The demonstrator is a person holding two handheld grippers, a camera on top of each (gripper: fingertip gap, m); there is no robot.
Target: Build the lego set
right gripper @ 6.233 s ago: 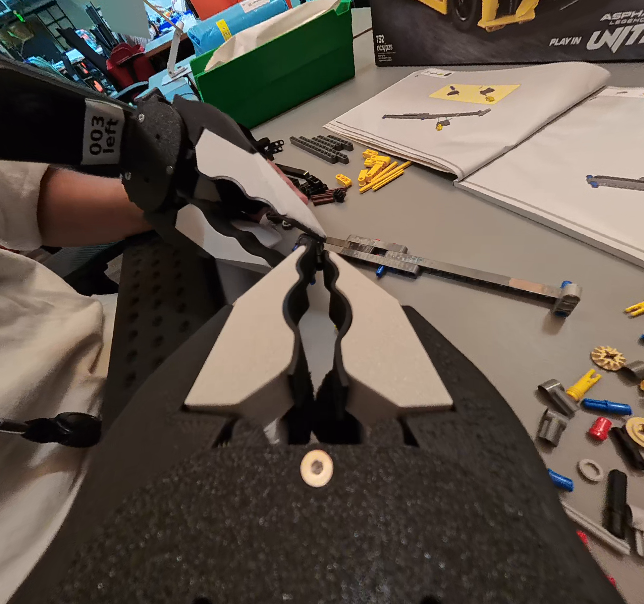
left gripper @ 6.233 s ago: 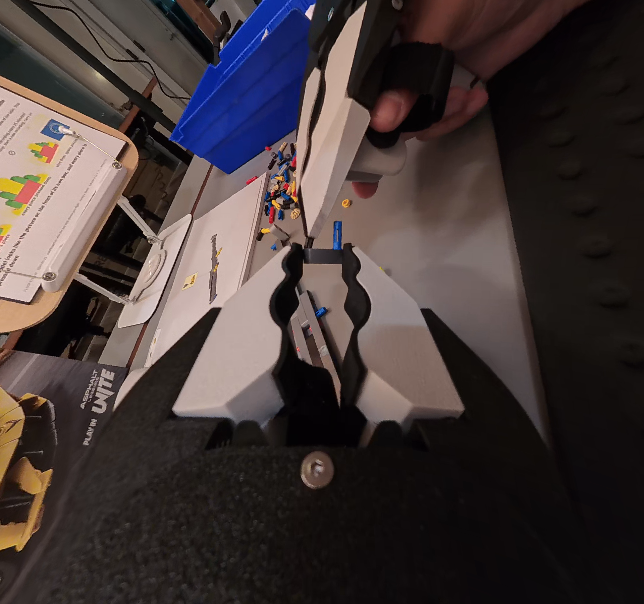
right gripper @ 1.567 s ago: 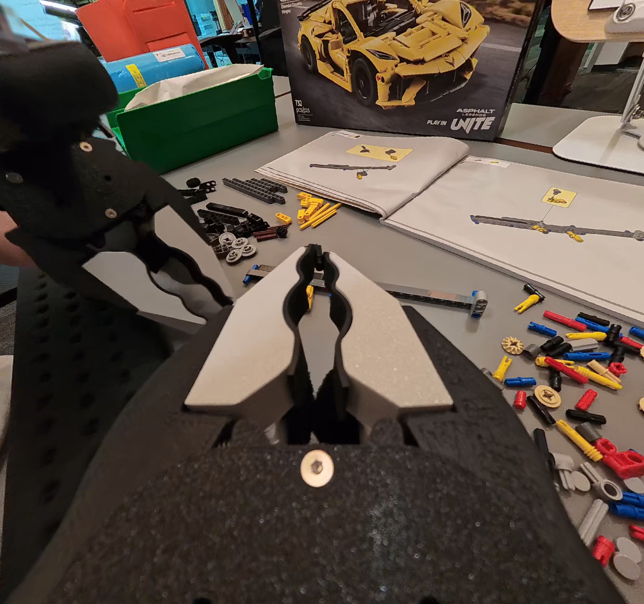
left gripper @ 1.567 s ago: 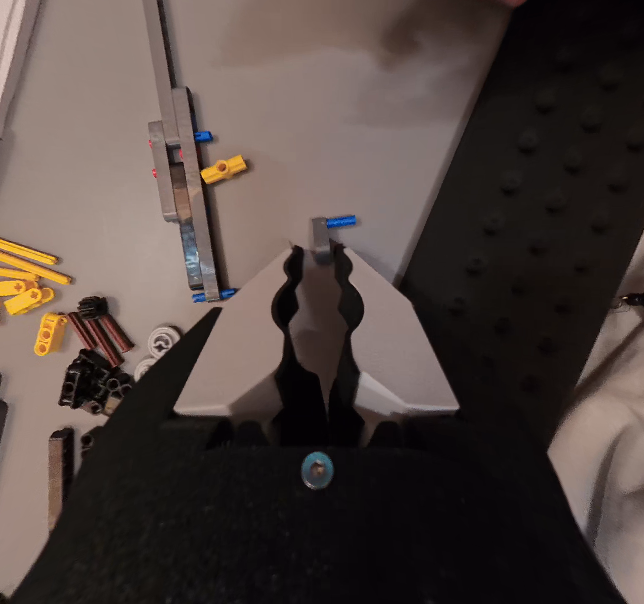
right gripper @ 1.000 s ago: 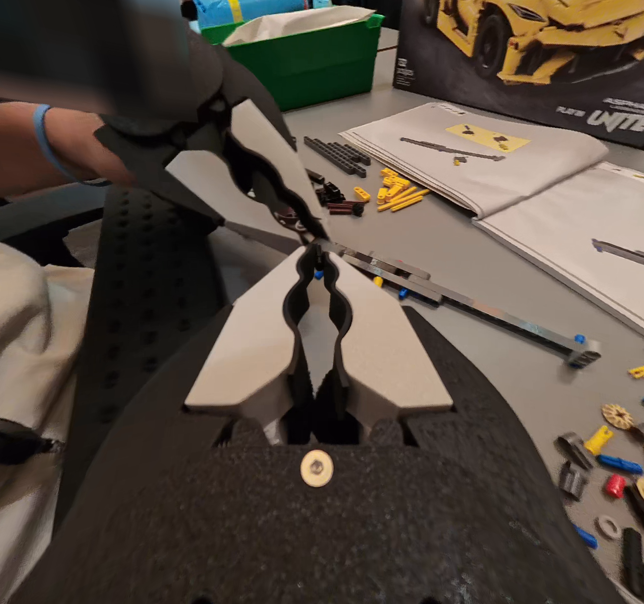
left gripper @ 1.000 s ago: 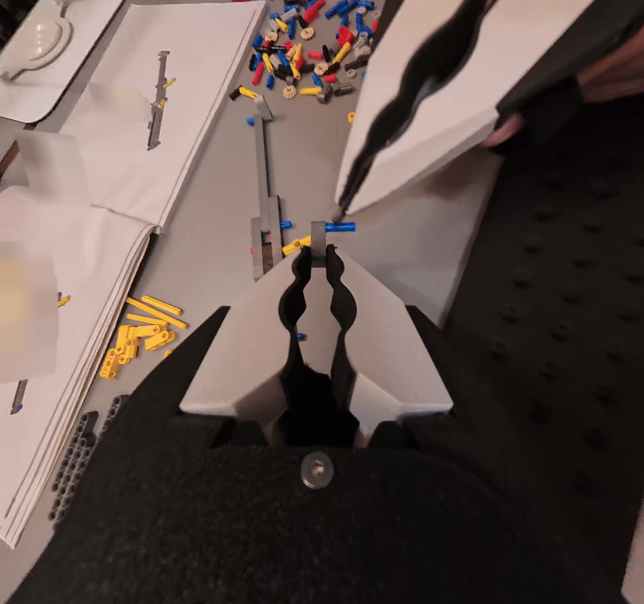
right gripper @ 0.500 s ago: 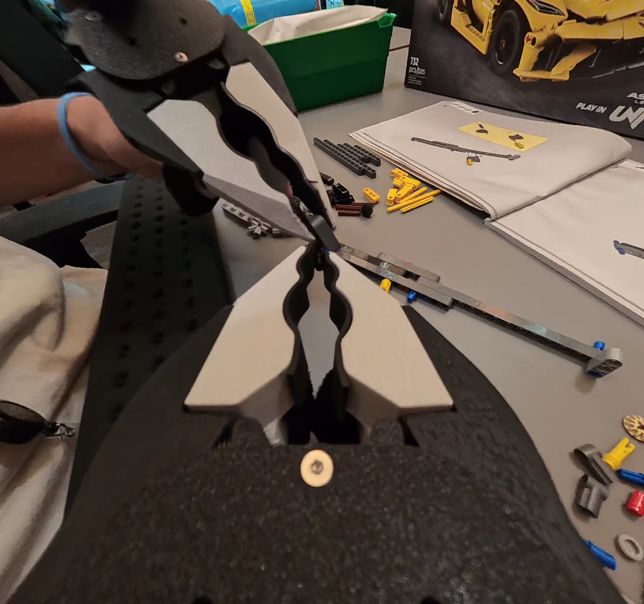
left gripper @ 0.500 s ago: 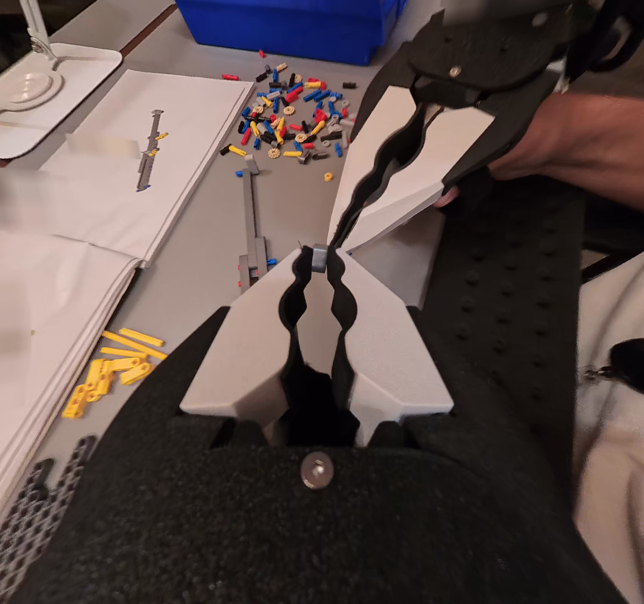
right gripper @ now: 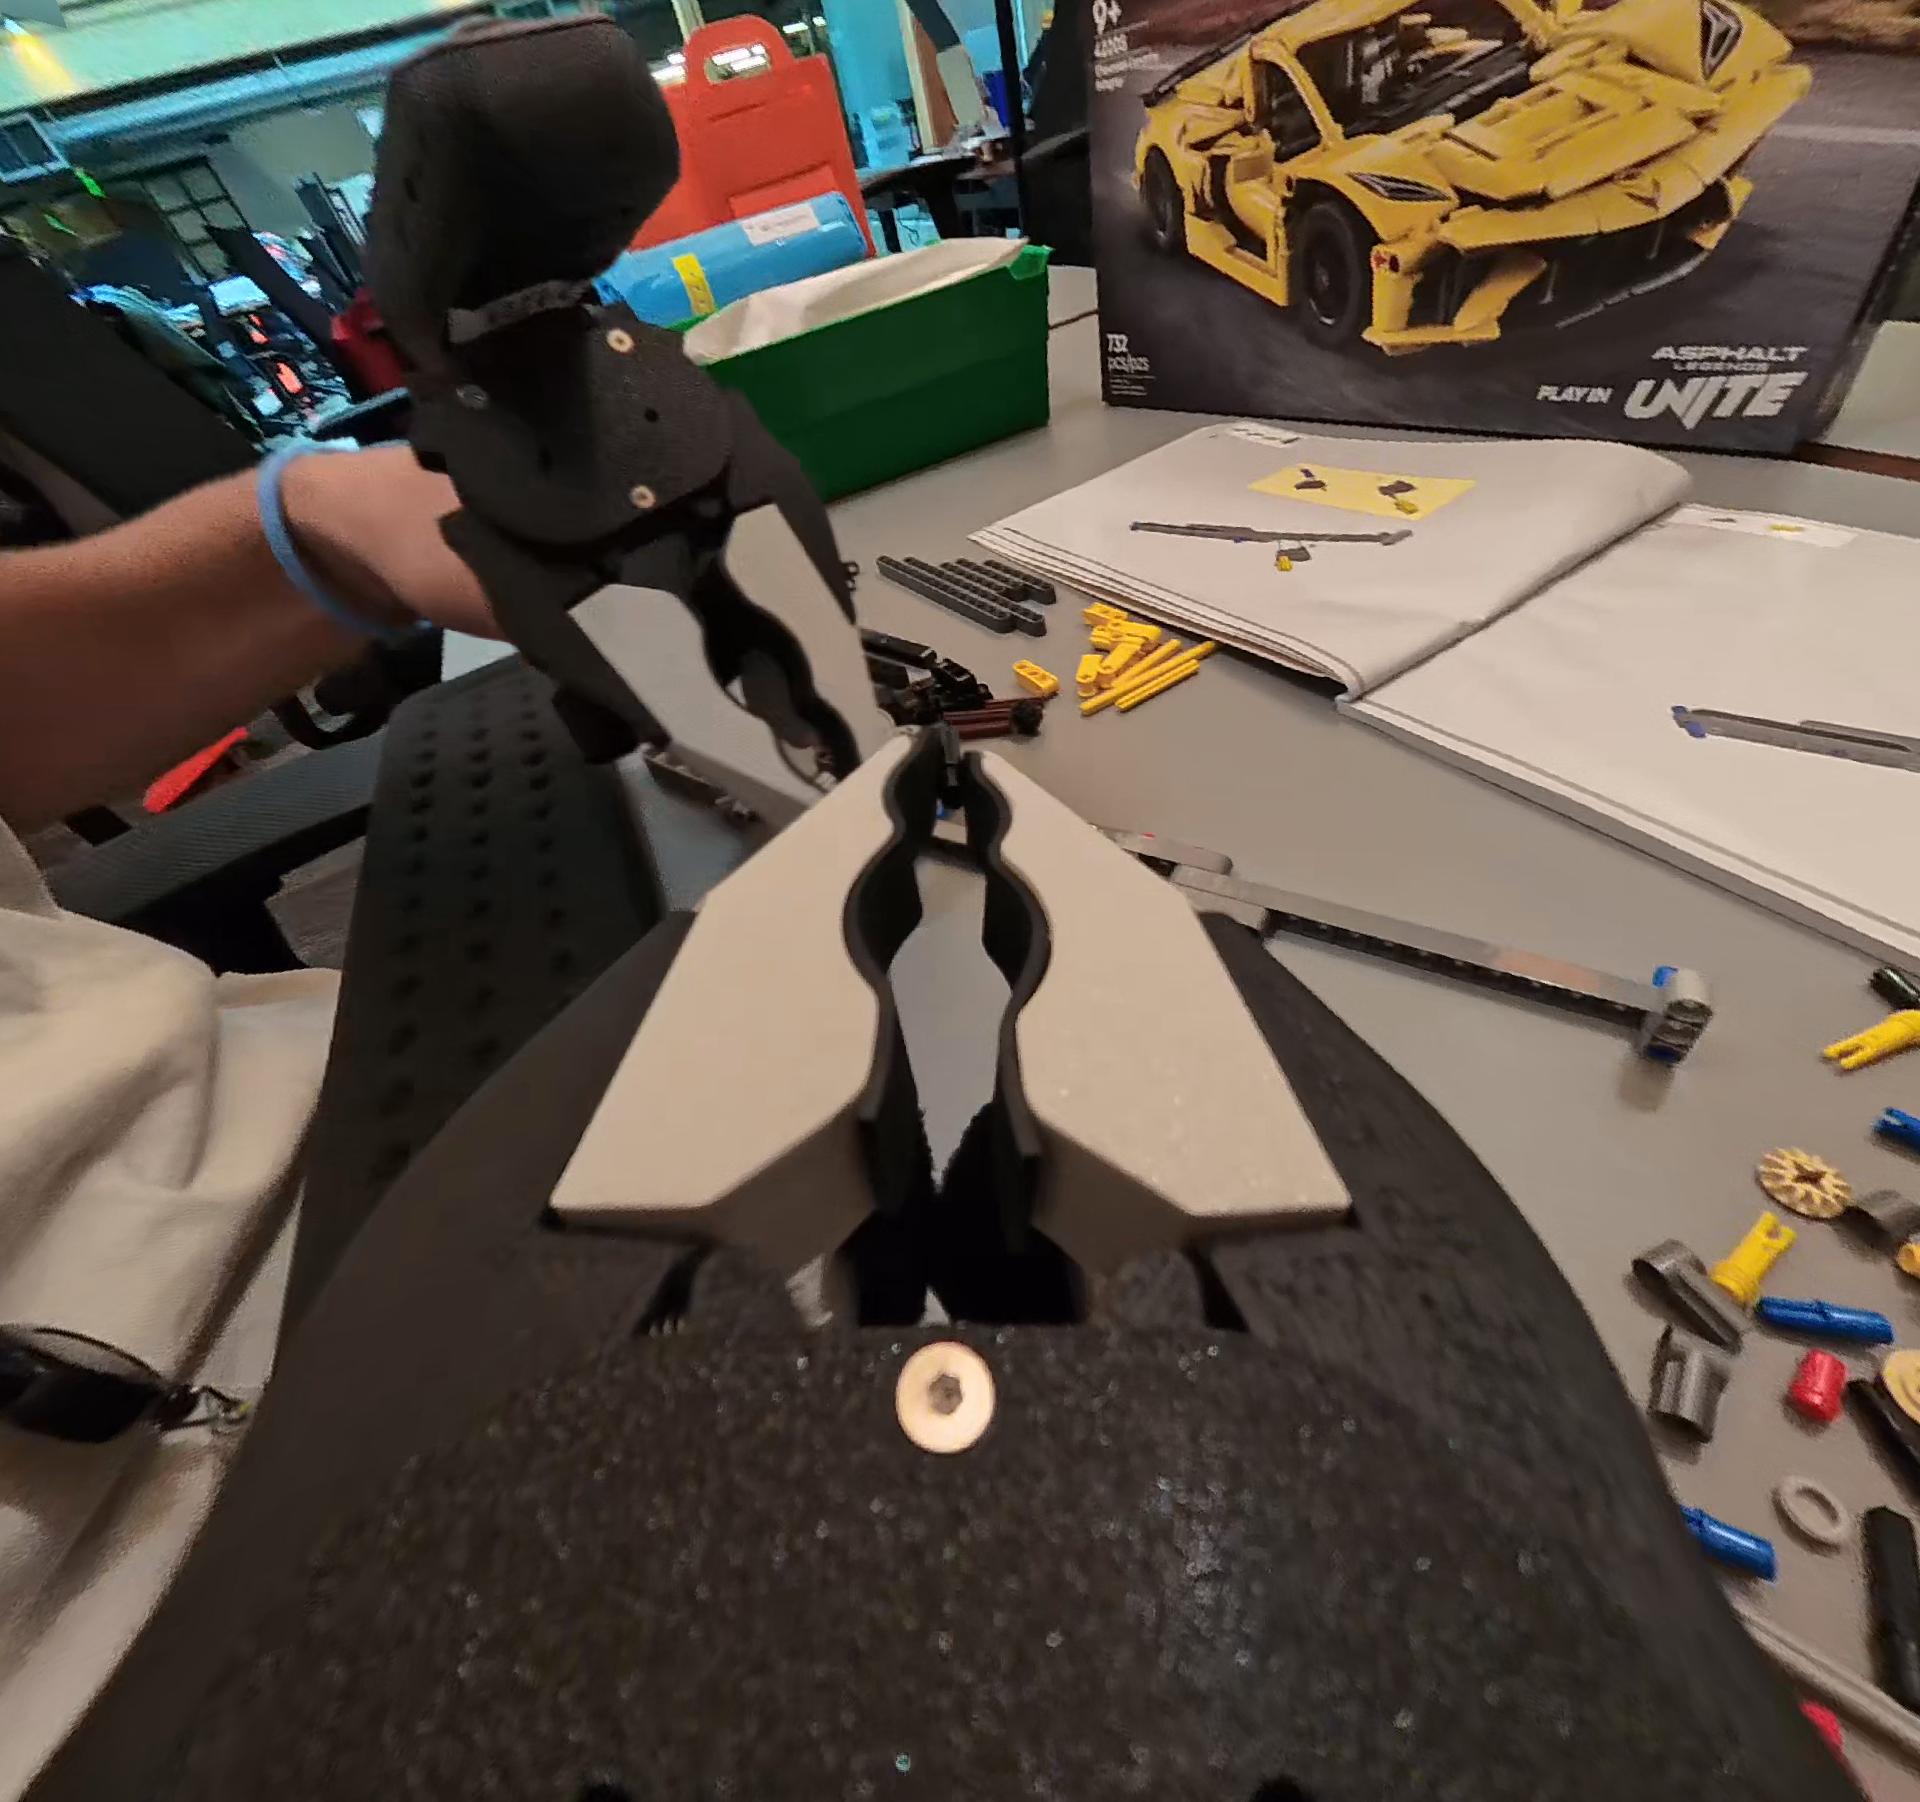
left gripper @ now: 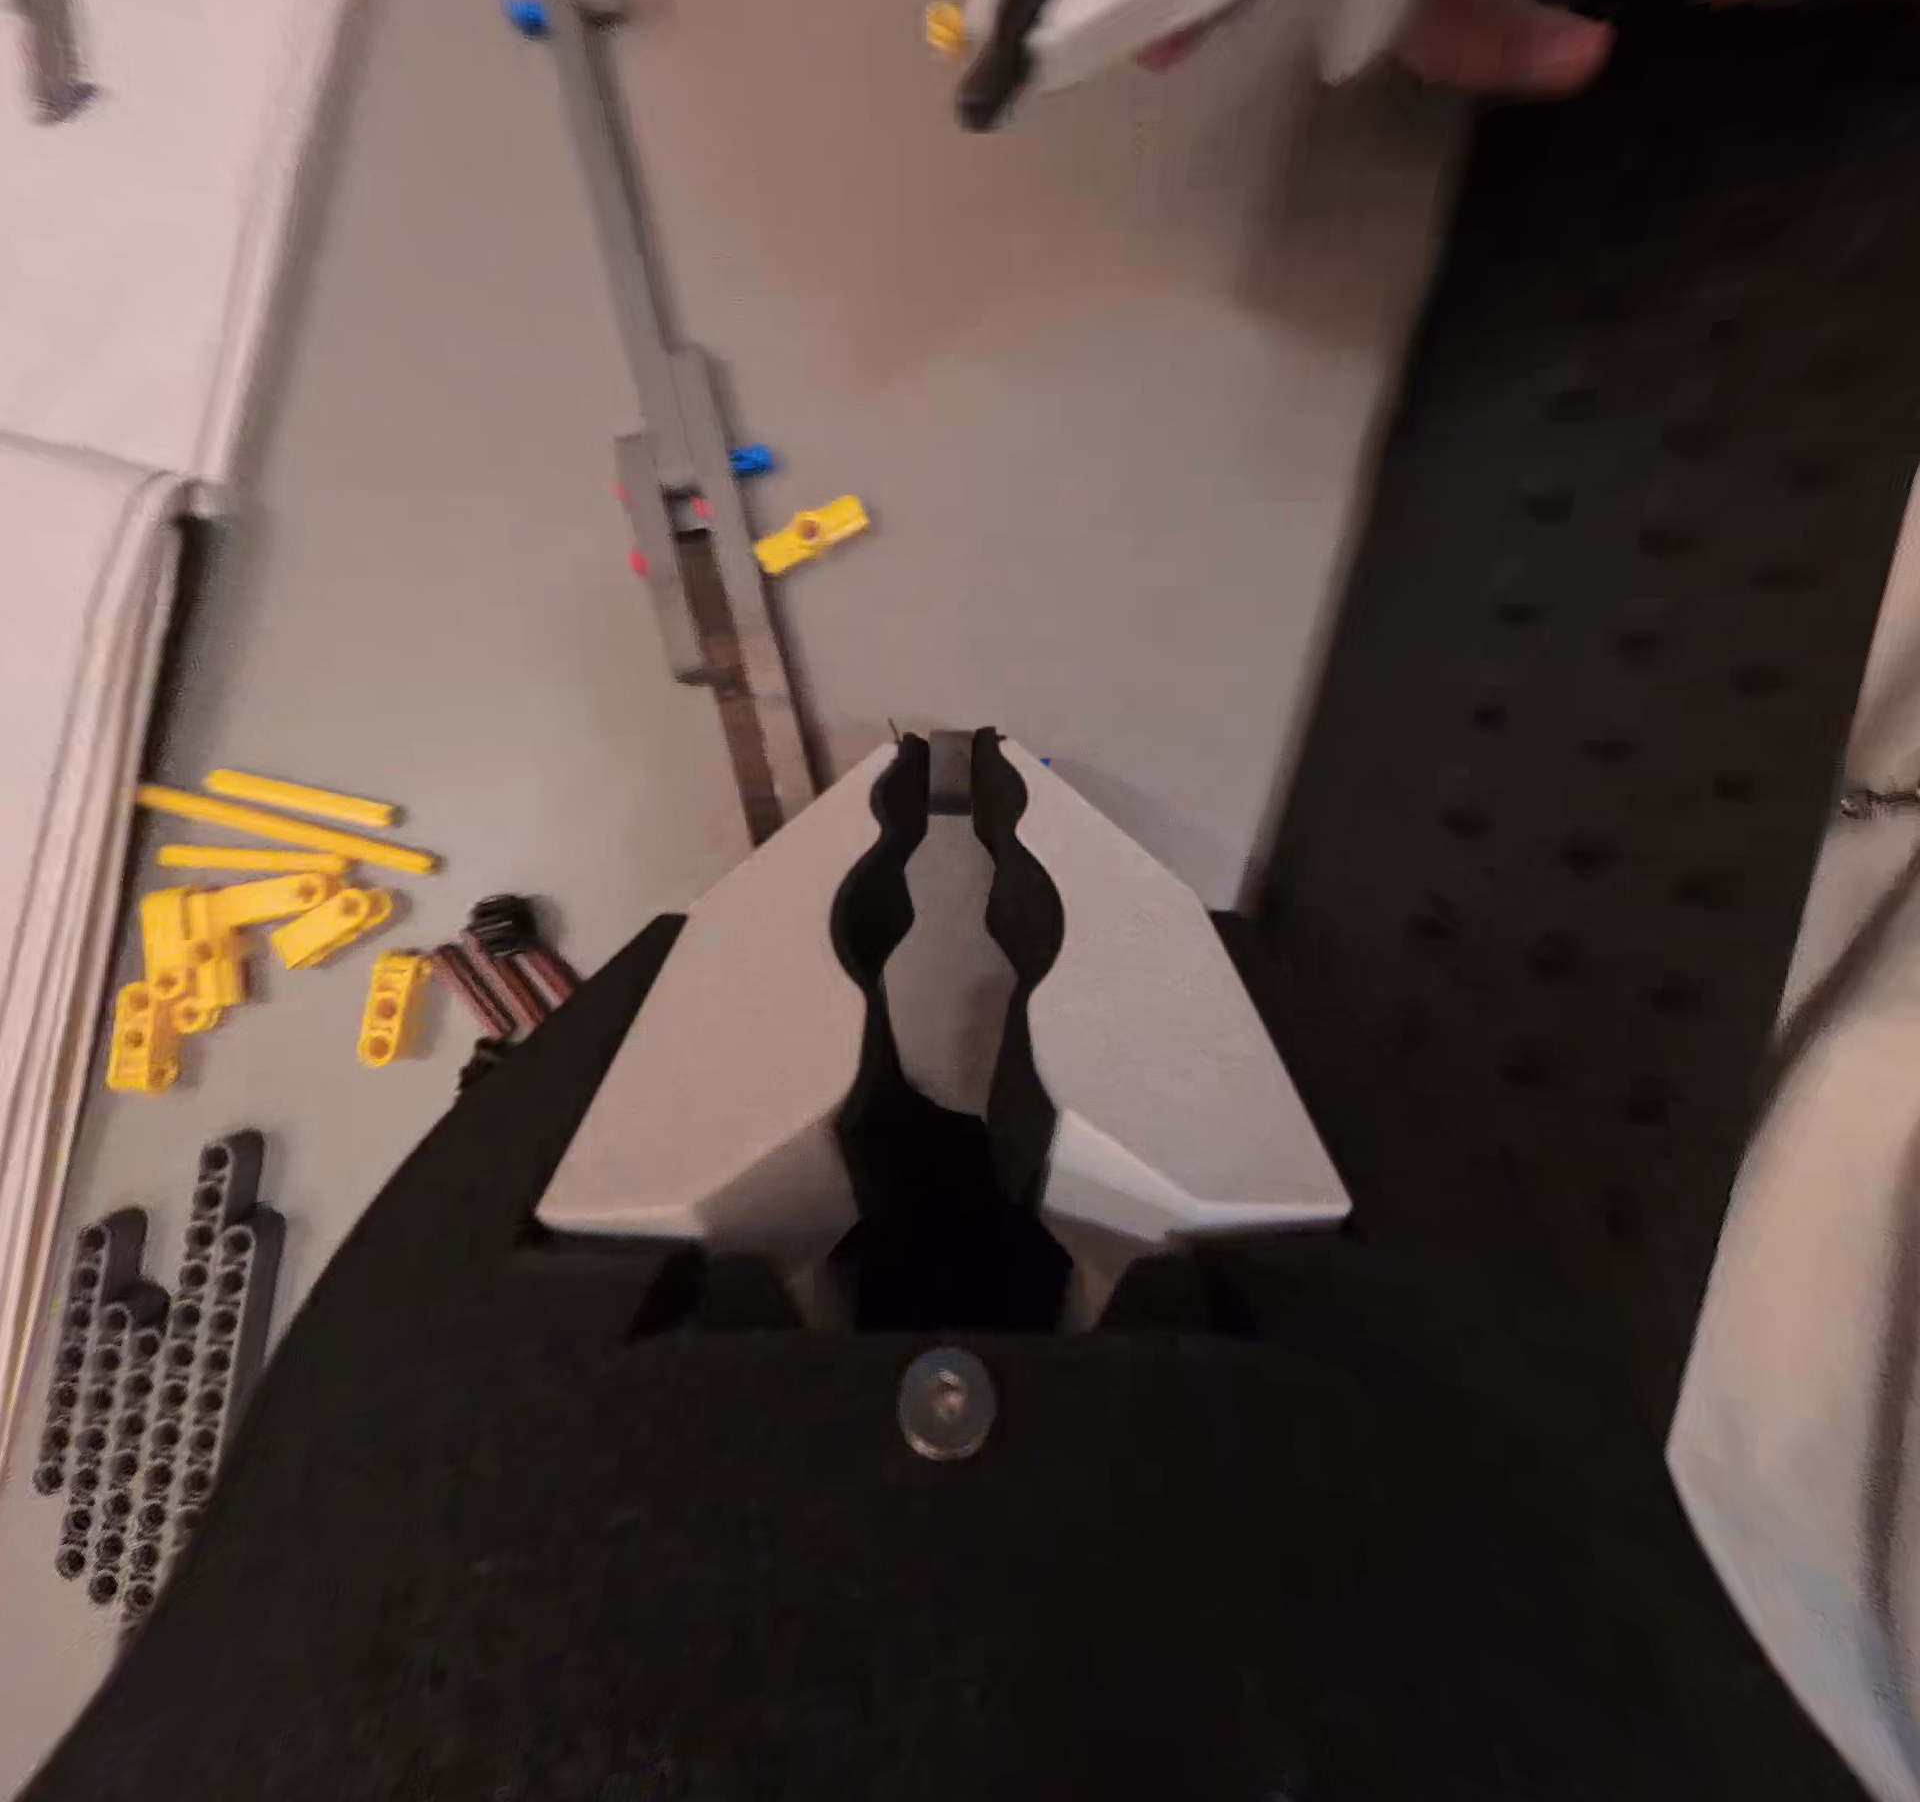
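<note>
Grey tabletop (left gripper: 1091,318) lies under both our tools. Our left gripper (left gripper: 949,760) is nearly closed, pinching a small grey connector piece (left gripper: 951,776) at its tips above the table. Our right gripper (right gripper: 945,765) is clamped on a tiny black pin (right gripper: 948,753). The long grey beam assembly (left gripper: 686,464) rests flat just beside the left tips, yellow pieces (left gripper: 260,911) scattered near the open instruction booklet (right gripper: 1455,599).

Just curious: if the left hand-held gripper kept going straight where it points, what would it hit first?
Probably the bare table, just right of the long grey beam; the small grey piece it pinches would touch down first.
</note>
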